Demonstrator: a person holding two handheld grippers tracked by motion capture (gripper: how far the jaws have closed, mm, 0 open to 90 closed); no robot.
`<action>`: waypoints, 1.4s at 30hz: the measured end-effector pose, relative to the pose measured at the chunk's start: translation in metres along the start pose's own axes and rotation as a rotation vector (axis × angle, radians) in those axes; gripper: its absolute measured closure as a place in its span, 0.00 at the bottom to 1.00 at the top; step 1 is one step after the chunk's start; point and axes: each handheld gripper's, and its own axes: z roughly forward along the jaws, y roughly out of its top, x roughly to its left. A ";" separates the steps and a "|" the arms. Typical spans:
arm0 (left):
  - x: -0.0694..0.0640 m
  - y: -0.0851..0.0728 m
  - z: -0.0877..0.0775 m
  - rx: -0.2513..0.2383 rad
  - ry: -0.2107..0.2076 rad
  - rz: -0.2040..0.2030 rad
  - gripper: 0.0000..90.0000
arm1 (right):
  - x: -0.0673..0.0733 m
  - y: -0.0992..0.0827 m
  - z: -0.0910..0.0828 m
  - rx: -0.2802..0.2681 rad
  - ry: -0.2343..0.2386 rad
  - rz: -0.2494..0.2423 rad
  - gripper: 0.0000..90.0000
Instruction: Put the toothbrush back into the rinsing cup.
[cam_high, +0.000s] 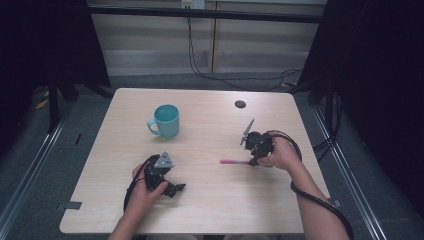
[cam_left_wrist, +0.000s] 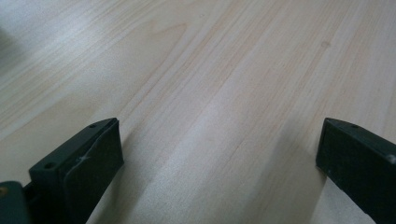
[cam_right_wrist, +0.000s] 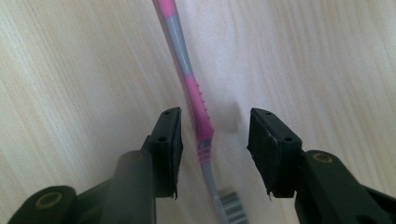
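Observation:
A pink and grey toothbrush (cam_high: 231, 161) lies flat on the pale wooden table (cam_high: 210, 200), right of the middle. My right gripper (cam_high: 252, 161) points down over its bristle end. In the right gripper view the toothbrush (cam_right_wrist: 196, 98) runs between the two jaws of that gripper (cam_right_wrist: 215, 116), close to the left pad (cam_right_wrist: 175, 135) and with a clear gap to the right pad; neither pad presses on it. My left gripper (cam_high: 174, 190) rests low near the table's front left, and its jaws (cam_left_wrist: 218, 135) stand wide over bare wood.
A teal mug (cam_high: 166, 120) stands upright at the back left of the table, handle toward the left. A small black round disc (cam_high: 240, 104) sits near the back edge. Cables trail from both grippers toward the front edge.

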 end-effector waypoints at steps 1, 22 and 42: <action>0.000 0.000 0.000 0.000 0.000 0.000 0.00 | 0.001 0.000 0.001 0.008 0.000 -0.002 0.65; -0.001 -0.001 0.000 -0.002 0.004 -0.006 0.00 | -0.004 -0.003 0.012 0.028 0.100 -0.002 0.89; -0.003 -0.002 -0.002 -0.008 0.016 -0.022 0.00 | 0.009 0.001 -0.020 -0.014 0.052 0.005 0.90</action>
